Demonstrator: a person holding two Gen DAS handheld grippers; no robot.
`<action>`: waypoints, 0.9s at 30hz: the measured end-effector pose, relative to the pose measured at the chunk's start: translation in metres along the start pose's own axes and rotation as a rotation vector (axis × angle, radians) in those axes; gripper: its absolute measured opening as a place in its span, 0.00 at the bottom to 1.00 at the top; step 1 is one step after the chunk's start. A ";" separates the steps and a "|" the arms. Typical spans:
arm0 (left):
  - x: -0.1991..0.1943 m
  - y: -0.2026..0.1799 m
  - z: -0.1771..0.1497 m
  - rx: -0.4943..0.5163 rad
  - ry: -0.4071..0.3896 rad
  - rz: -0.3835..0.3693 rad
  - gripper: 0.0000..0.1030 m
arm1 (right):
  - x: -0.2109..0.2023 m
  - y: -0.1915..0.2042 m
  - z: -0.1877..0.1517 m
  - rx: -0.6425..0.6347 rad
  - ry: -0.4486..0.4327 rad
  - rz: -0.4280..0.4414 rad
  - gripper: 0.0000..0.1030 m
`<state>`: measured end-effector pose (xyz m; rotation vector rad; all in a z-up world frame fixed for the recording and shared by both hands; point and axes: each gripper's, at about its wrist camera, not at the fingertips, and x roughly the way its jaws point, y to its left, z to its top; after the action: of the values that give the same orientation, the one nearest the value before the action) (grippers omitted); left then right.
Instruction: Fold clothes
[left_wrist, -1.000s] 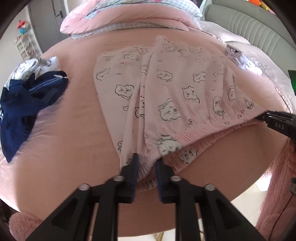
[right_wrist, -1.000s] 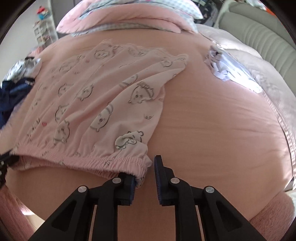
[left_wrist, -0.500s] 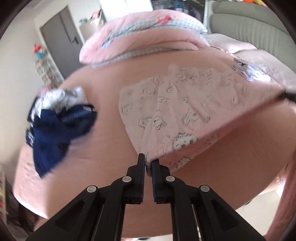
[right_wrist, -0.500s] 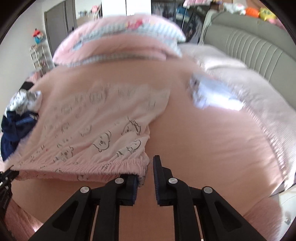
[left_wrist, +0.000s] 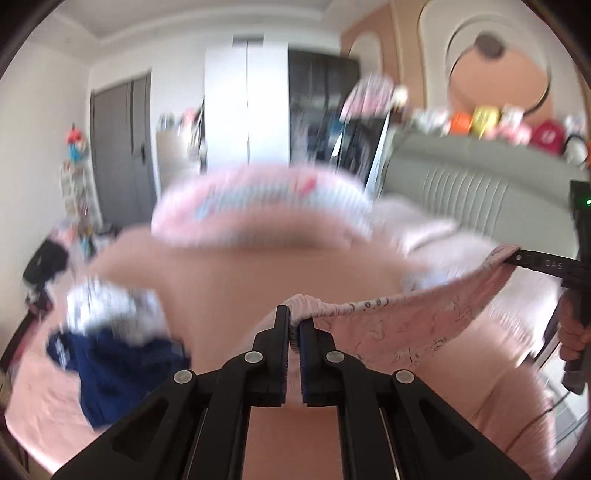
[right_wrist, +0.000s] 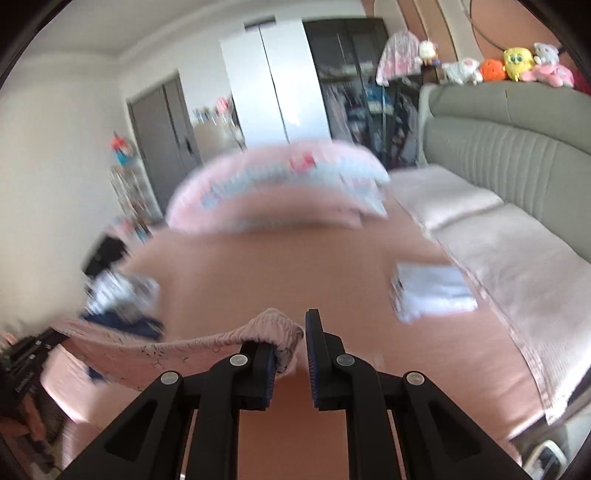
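Left wrist view: left gripper (left_wrist: 294, 330) clamped on the elastic waistband of the pink printed garment (left_wrist: 399, 328), held above the pink bed (left_wrist: 258, 280); the waistband runs rightward to the right gripper (left_wrist: 517, 256).

Right wrist view: right gripper (right_wrist: 295, 341) shows a gap between its pads, with the waistband corner (right_wrist: 275, 326) draped over the left finger (right_wrist: 264, 363); whether it is pinched cannot be told. Cloth hangs between both hands, long axis side to side.

A: What carries the items?
B: A bed (right_wrist: 332, 280) with a pink sheet.
A: What lies on it?
B: A pink quilt (right_wrist: 280, 188) at the far end, a blue-and-white clothes pile (left_wrist: 110, 332) at the left, a pale folded garment (right_wrist: 432, 291) at the right.
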<state>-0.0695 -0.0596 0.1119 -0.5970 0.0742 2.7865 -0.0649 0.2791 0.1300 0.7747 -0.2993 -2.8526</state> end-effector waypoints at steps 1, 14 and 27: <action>-0.001 0.003 0.010 -0.010 0.009 -0.023 0.03 | -0.011 0.001 0.015 0.002 -0.029 0.033 0.11; 0.083 0.013 0.101 0.003 0.019 -0.015 0.03 | 0.057 0.029 0.094 -0.162 0.000 -0.103 0.11; 0.091 0.006 -0.006 0.059 0.189 -0.044 0.05 | 0.012 0.007 0.020 -0.086 -0.041 -0.133 0.12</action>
<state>-0.1485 -0.0410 0.0690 -0.8344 0.1797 2.6681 -0.0846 0.2725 0.1429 0.7472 -0.1340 -2.9859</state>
